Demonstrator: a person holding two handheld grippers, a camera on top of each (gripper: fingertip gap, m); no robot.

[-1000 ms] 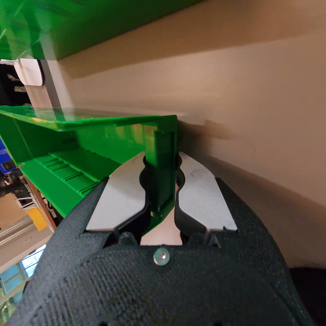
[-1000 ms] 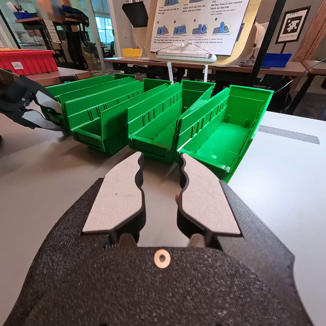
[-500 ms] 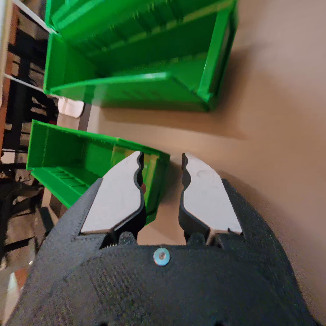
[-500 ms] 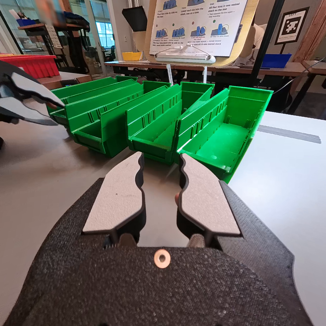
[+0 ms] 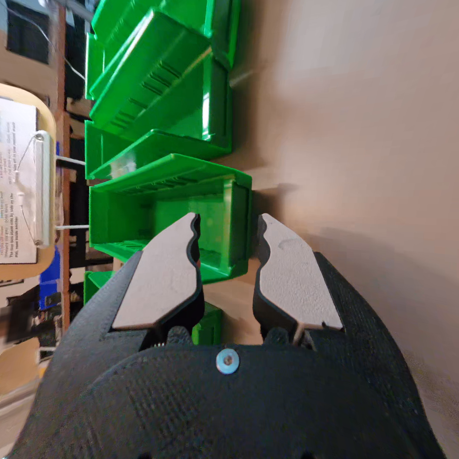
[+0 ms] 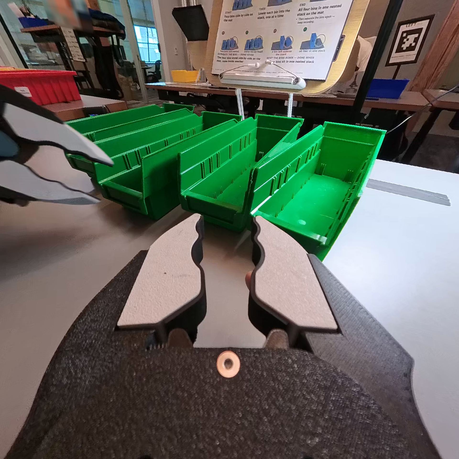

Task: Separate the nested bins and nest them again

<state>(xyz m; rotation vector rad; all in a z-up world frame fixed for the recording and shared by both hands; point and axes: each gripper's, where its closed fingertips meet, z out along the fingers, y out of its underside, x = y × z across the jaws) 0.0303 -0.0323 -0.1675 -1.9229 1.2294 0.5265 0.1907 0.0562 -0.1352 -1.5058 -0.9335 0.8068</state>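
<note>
Looking along our left gripper (image 5: pixel 228 231), we see its jaws parted and empty, a green bin (image 5: pixel 171 213) at 11 o'clock; closing carelessly could shove it. Our right gripper (image 6: pixel 227 231) gapes empty too, four bins (image 6: pixel 223 171) at 12 o'clock, packed close, risking snagged rims.

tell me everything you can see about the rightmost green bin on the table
The rightmost green bin is a long, open-topped box of glossy bright green plastic, empty, with ribbed side walls, a low front lip and a taller back wall. It sits upright on the pale table, angled slightly, its left wall close against the neighbouring bin. Neither claw touches it.
</note>
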